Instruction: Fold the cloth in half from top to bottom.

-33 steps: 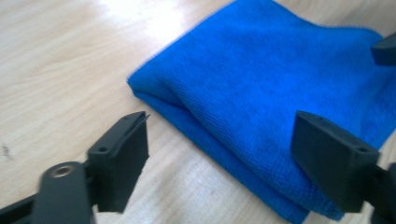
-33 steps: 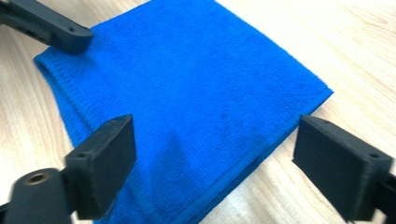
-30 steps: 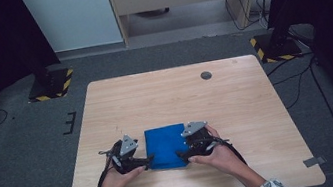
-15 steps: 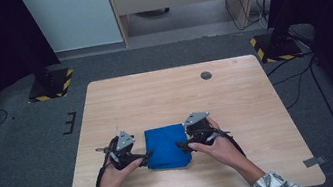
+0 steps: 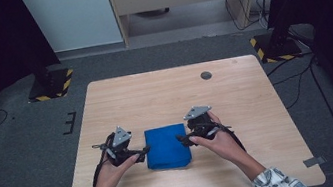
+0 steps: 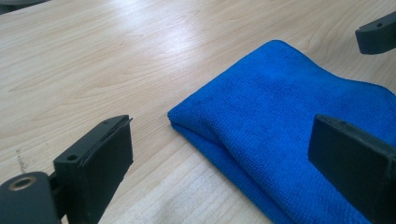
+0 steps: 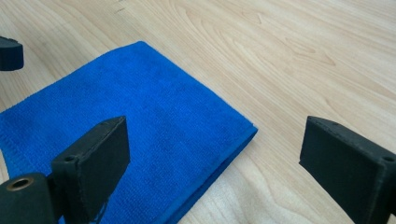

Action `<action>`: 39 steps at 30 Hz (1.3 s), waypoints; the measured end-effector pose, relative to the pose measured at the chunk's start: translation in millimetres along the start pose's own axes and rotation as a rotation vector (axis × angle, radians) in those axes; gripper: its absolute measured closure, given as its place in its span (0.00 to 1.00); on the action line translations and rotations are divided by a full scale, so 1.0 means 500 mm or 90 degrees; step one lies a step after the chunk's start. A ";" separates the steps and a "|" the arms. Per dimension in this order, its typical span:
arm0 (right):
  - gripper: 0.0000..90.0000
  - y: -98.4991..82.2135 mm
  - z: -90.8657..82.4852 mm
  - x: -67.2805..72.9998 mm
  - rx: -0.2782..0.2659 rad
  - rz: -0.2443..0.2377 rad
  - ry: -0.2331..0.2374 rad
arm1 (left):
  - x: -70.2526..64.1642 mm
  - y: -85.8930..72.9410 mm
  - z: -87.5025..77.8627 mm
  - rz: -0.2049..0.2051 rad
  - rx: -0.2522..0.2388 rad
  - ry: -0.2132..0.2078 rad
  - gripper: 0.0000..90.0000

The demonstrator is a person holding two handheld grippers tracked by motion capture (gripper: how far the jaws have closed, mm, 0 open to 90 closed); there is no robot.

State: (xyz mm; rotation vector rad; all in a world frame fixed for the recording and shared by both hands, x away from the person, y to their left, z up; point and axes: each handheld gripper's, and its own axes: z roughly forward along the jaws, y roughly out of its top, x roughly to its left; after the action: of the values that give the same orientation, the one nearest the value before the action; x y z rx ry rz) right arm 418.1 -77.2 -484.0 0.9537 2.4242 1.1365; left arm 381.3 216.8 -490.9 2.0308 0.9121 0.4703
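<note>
A blue cloth (image 5: 167, 147) (image 6: 289, 121) (image 7: 130, 130), folded into a rectangle, lies flat on the wooden table (image 5: 154, 95) near its front edge. My left gripper (image 5: 144, 151) (image 6: 219, 135) is at the cloth's left edge. Its jaws have just been opening and now stand wide, with the cloth's corner lying between them untouched. My right gripper (image 5: 184, 138) (image 7: 215, 130) is open over the cloth's right edge, and its pads are clear of the fabric. Each gripper view catches a jaw tip of the other gripper across the cloth.
A small dark round disc (image 5: 206, 75) sits in the table's far right part. Bare wood surrounds the cloth on all sides. Beyond the table are grey floor, stands with yellow-black striped bases (image 5: 268, 47) and cables.
My right gripper has shifted slightly toward the table's far side along the cloth's right edge. The left hand and the cloth have stayed in place.
</note>
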 end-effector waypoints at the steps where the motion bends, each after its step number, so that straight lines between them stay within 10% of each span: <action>1: 0.10 0.002 0.000 -0.001 -0.002 0.000 -0.001 | 0.000 0.002 0.000 0.002 0.001 -0.001 0.07; 39: 0.11 0.036 0.009 -0.058 -0.016 0.042 -0.028 | 0.019 0.094 0.062 0.028 0.057 -0.019 0.03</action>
State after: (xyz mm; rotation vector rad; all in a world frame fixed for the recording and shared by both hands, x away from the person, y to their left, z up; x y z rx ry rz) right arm 449.8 -86.0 -473.7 1.0462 2.3542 1.1540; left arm 426.5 189.0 -470.5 2.1371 0.8865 0.4289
